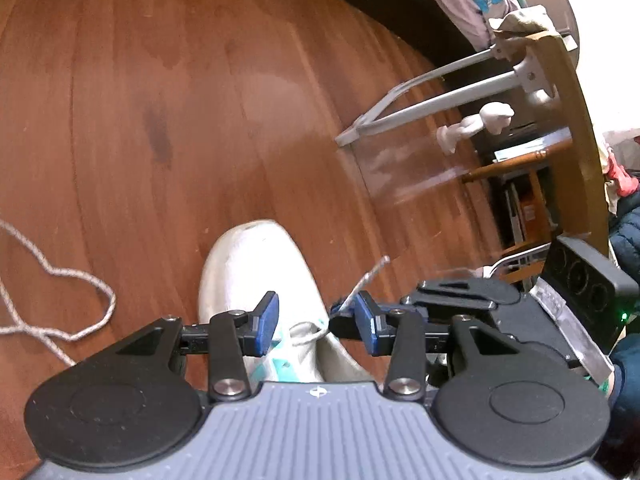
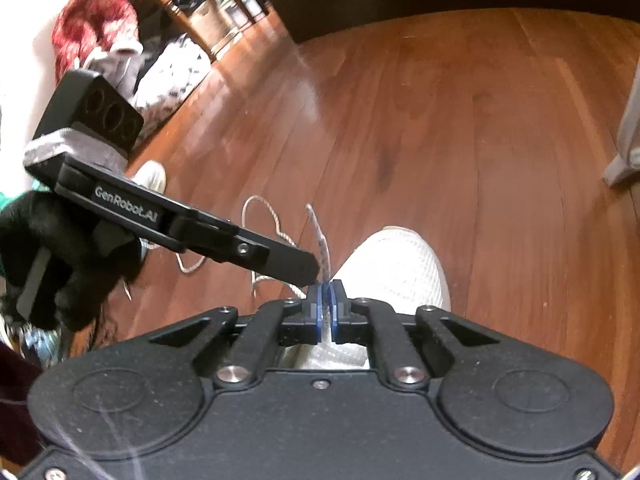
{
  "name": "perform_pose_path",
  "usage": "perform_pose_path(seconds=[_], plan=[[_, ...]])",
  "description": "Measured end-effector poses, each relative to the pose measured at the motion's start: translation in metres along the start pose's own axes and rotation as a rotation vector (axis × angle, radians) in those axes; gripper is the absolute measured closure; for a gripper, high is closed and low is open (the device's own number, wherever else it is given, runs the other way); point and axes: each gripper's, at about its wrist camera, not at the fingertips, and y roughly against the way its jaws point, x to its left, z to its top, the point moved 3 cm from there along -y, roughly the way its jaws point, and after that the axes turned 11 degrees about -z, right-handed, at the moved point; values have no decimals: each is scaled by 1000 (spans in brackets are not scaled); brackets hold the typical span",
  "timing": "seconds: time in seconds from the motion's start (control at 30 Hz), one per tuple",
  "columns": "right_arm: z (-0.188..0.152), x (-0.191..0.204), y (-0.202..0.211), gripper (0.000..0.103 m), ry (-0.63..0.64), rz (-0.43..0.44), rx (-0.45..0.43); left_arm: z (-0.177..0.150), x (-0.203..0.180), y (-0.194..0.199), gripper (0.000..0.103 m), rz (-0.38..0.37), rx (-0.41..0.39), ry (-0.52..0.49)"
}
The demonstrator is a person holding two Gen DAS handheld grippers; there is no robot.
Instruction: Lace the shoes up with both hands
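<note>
A white mesh shoe (image 1: 256,264) with teal trim stands on the wood floor, toe pointing away, and shows again in the right wrist view (image 2: 400,264). My right gripper (image 2: 326,304) is shut on the speckled grey lace (image 2: 318,240) just above the shoe's eyelets, with the lace tip sticking up past the pads. My left gripper (image 1: 316,320) hangs open over the tongue with nothing pressed between its blue pads. The right gripper (image 1: 342,312) sits just behind the left one's right finger, holding the lace end (image 1: 372,276). From the right wrist view the left gripper (image 2: 304,270) reaches in from the left, almost touching the lace.
Loose lace (image 1: 80,280) loops on the floor left of the shoe. White metal legs (image 1: 420,108) and wooden furniture stand at the far right. Clothes (image 2: 92,28) and a second white shoe (image 2: 152,172) lie at the far left. A black-gloved hand (image 2: 40,260) holds the left gripper.
</note>
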Motion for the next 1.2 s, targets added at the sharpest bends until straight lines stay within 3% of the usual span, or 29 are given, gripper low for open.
perform_pose_path(seconds=[0.1,0.27,0.43,0.5,1.2], plan=[[0,-5,-3,99,-51,2,0,5,-11,-6,65,3,7,-66],[-2,-8,-5,99,-81,7,3,5,-40,-15,78,69,45,-271],[-1,-5,-5,99,-89,23,3,2,-54,-21,92,107,78,-381],[0,-4,-5,99,-90,25,0,2,-56,-21,96,98,81,-386],[-3,-11,-2,99,-174,33,-11,1,-67,-26,101,150,102,-504]])
